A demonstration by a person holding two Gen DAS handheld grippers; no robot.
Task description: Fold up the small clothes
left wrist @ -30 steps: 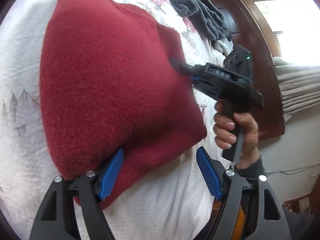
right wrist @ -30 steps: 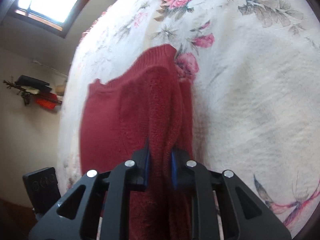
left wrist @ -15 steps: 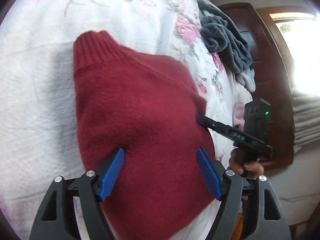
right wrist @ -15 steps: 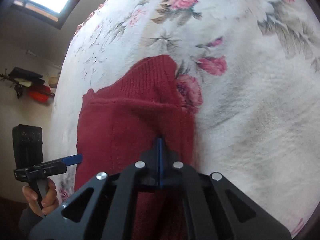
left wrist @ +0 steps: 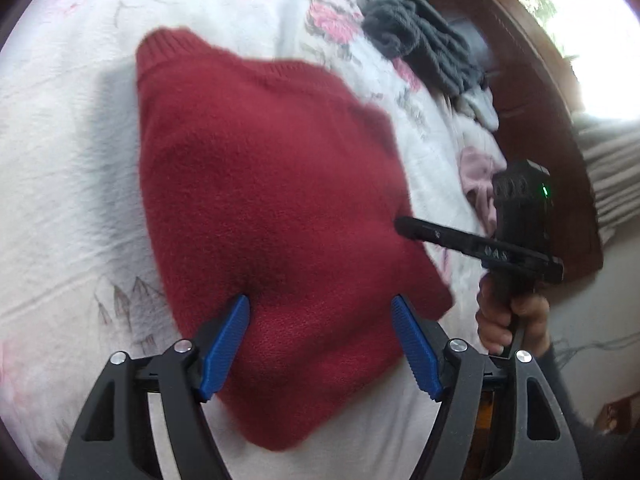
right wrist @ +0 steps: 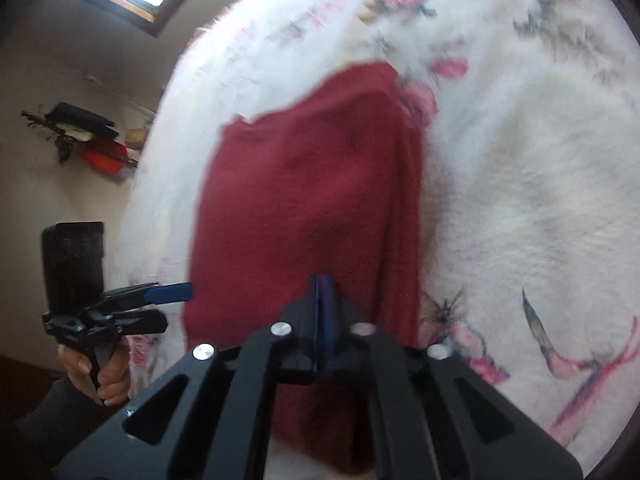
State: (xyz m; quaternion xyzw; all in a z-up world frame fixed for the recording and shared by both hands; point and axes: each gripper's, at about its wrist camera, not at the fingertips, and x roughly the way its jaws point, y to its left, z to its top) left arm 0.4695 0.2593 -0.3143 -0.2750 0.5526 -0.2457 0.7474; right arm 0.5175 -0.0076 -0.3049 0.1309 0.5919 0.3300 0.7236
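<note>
A dark red knitted sweater (left wrist: 260, 200) lies folded on the white floral bedspread (left wrist: 60, 184), ribbed cuff pointing away. My left gripper (left wrist: 320, 320) is open, its blue pads (left wrist: 226, 344) spread over the sweater's near edge with nothing pinched. My right gripper (left wrist: 400, 224) comes in from the right, a hand around its grip, its tip at the sweater's right edge. In the right wrist view that gripper (right wrist: 322, 300) is shut, pads pressed flat together above the sweater (right wrist: 304, 200), no cloth visible between them. The left gripper (right wrist: 176, 308) shows at the sweater's left edge.
A heap of grey clothes (left wrist: 420, 40) and a pink garment (left wrist: 478, 176) lie near the bed's far right side by a dark wooden headboard (left wrist: 520, 80). A wall shelf with dark and red items (right wrist: 80, 132) hangs beyond the bed's left edge.
A second ago my right gripper held a raised fold of the sweater; it has let go and shut empty. The sweater now lies flat, and both grippers have drawn back slightly.
</note>
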